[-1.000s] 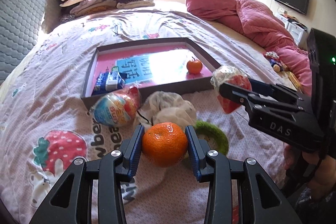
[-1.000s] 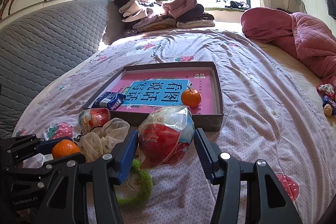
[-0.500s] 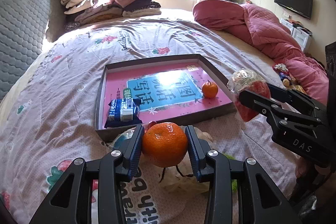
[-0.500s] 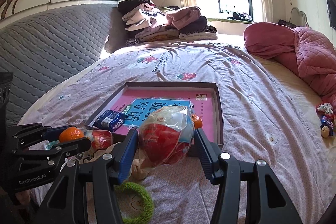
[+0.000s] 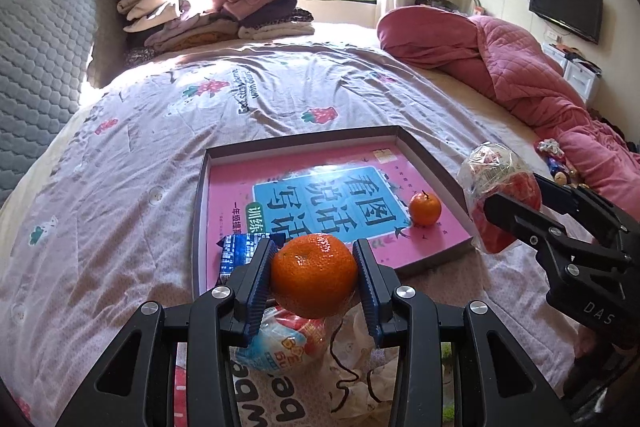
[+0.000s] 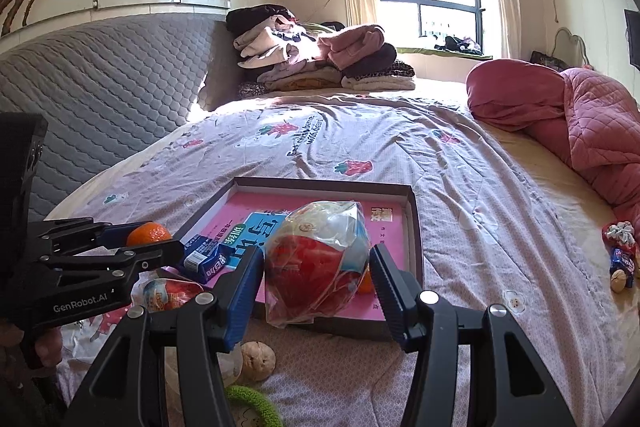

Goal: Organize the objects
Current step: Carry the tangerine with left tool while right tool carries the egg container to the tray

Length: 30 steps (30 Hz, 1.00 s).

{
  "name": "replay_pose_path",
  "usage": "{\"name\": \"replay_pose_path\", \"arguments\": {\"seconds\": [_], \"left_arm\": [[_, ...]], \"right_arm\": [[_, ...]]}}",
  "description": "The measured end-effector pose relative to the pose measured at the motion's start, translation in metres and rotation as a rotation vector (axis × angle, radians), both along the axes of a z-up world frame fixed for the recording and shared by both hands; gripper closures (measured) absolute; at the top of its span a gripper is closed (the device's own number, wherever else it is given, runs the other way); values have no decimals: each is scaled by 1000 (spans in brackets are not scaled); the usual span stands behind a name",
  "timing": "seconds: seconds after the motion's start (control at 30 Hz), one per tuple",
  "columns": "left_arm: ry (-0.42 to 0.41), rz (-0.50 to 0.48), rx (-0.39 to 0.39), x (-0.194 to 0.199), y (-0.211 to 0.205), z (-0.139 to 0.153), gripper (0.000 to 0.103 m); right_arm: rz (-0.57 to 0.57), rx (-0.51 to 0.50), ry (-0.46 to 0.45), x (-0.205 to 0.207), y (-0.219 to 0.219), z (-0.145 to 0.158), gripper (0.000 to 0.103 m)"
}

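The left tool (image 5: 315, 277) is held level above the near edge of the shallow grey cardboard tray (image 5: 434, 163) on the bed, its blue-padded fingers (image 5: 258, 279) clamped on a round orange mandarin (image 5: 314, 275). To its right the right tool (image 6: 316, 281) hangs over the tray's near right corner, its fingers pressed against a crinkled clear plastic bag with a red and white round thing inside (image 6: 316, 261). The left tool's body reads "GenRobot.AI", the right one "DAS". Inside the tray lies a pink booklet with a blue panel of Chinese characters (image 5: 320, 195), a smaller orange mandarin (image 5: 425, 209) and a blue-and-white snack packet (image 5: 240, 251). On the strawberry-print bedsheet (image 5: 120, 187) just before the tray lie a red-and-blue wrapped egg-shaped toy (image 5: 280, 343), a crumpled white plastic bag (image 5: 360, 379), a brown walnut (image 6: 259, 355) and a green fuzzy ring (image 6: 256, 405).
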<state>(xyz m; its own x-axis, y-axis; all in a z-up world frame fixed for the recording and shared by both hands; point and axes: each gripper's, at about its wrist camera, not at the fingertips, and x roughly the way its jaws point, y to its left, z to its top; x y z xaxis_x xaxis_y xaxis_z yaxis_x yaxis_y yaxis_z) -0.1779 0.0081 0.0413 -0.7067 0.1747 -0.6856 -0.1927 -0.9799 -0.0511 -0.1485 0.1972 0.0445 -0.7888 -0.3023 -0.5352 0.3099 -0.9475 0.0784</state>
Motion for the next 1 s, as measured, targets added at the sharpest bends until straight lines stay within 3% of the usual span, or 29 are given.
{"name": "replay_pose_path", "arguments": {"seconds": [0.63, 1.0], "left_arm": [[31, 47, 38, -37, -28, 5, 62], [-7, 42, 4, -59, -18, -26, 62]], "right_arm": [[-34, 20, 31, -24, 10, 4, 48], [-52, 66, 14, -36, 9, -13, 48]]}}
